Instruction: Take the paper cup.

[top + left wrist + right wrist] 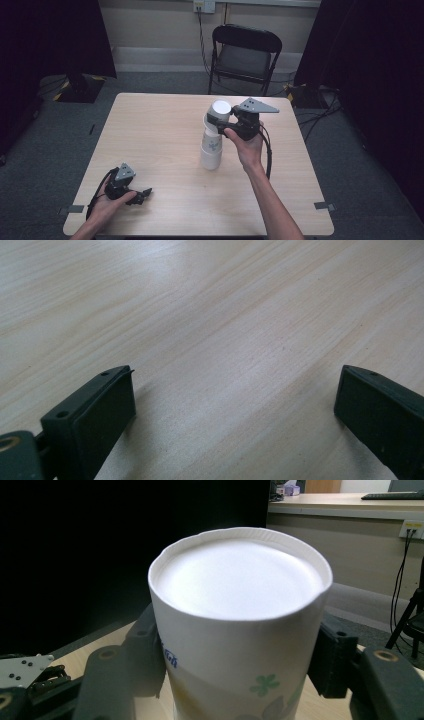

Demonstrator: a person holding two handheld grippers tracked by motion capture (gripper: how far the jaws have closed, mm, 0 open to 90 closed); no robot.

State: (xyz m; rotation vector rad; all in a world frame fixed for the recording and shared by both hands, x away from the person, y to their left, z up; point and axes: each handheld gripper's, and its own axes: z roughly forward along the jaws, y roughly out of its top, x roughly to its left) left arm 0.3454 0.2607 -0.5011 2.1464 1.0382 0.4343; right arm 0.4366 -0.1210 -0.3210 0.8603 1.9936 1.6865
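A stack of white paper cups point(211, 152) stands upside down near the middle of the wooden table point(150, 130). My right gripper point(219, 122) is shut on the topmost cup point(219, 111), which tilts slightly over the stack. In the right gripper view that cup point(240, 610) stands base up, with a green clover print. The black jaws press on both its sides and dent its wall. My left gripper point(145, 194) rests low at the table's front left. Its jaws stand wide open over bare wood point(235, 405), with nothing between them.
A black folding chair point(245, 55) stands beyond the table's far edge, with cables on the floor near it. Dark curtains hang at both sides. The left half of the table is bare wood point(150, 120).
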